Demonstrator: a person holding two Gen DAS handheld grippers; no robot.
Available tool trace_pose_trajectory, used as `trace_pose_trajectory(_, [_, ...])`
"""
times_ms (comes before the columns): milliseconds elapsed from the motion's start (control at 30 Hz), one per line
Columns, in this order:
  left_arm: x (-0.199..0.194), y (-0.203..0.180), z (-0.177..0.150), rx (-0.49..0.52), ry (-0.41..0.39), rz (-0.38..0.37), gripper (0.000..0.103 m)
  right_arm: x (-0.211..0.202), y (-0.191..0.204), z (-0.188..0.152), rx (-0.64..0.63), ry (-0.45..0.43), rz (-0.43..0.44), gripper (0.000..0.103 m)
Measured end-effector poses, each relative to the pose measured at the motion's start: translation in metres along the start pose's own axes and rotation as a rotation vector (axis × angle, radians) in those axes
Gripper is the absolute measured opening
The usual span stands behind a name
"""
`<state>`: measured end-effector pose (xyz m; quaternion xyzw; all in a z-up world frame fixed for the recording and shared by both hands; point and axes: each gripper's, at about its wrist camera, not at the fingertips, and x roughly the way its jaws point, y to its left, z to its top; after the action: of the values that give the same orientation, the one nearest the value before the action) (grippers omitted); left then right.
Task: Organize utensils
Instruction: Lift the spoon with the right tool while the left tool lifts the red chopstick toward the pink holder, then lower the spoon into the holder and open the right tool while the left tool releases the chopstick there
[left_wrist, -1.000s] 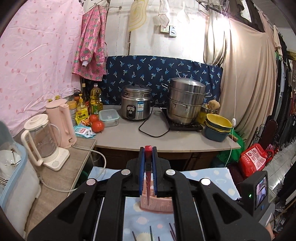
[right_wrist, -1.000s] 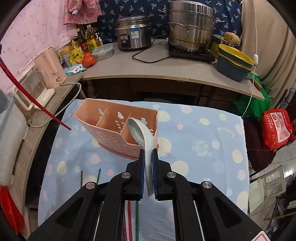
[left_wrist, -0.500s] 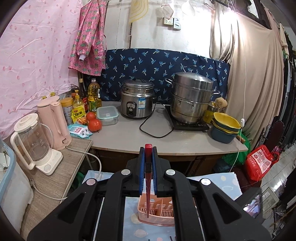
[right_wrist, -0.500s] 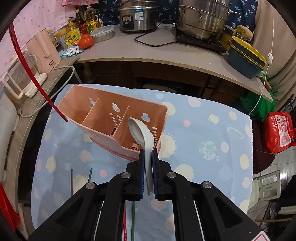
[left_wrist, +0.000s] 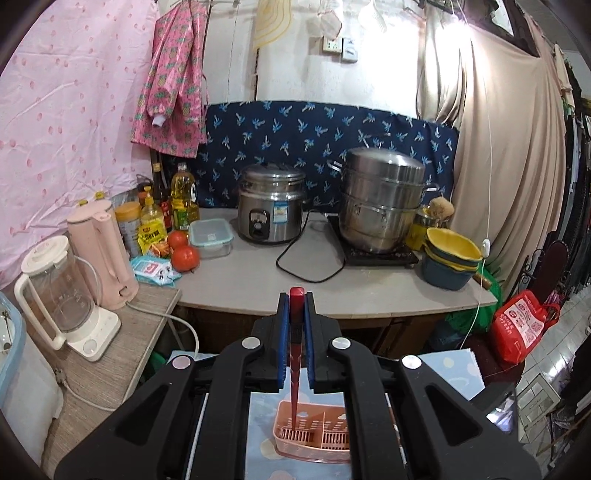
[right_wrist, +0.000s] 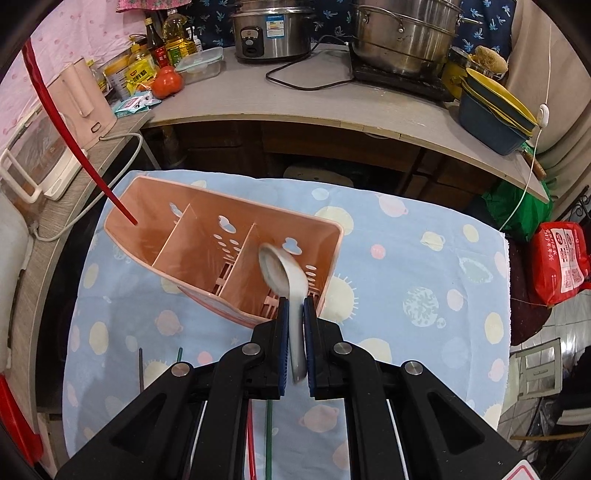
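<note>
Both jaws clamped: left gripper on red chopstick, right gripper on white spoon (over pink caddy); lower straight, then release.

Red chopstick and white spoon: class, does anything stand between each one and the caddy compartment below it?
Nothing visible does. The left gripper holds the red chopstick with its tip over the left compartment of the pink utensil caddy; the right gripper holds the white spoon over the right compartment. Both compartments look open and unoccupied.
</note>
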<state>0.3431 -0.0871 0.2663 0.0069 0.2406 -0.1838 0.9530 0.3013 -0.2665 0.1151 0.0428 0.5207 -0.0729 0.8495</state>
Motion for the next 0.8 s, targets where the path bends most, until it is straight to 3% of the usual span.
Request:
trace_pose_trajectory(33, [0.004, 0.001, -0.004, 0.000, 0.004, 0.002, 0.008, -0.001, 0.000, 0.001, 0.003, -0.009, 0.002, 0.008])
trace_pose_trajectory(67, [0.007, 0.002, -0.008, -0.001, 0.009, 0.010, 0.016, -0.003, 0.000, 0.001, 0.006, -0.021, -0.001, 0.008])
trace_pose_trajectory(100, [0.010, 0.003, -0.012, -0.006, 0.013, 0.020, 0.031, -0.006, -0.001, 0.001, 0.009, -0.034, -0.003, 0.010])
trace_pose_trajectory(167, [0.011, 0.006, -0.021, -0.021, 0.014, 0.033, 0.051, -0.012, -0.003, 0.001, 0.018, -0.052, -0.001, 0.017])
trace_pose_trajectory(433, [-0.004, 0.016, -0.057, -0.022, 0.053, 0.036, 0.052, -0.045, -0.009, -0.023, 0.055, -0.113, 0.033, 0.021])
trace_pose_trajectory(800, [-0.046, 0.033, -0.155, -0.023, 0.178, 0.077, 0.052, -0.079, -0.014, -0.115, 0.073, -0.137, 0.010, 0.025])
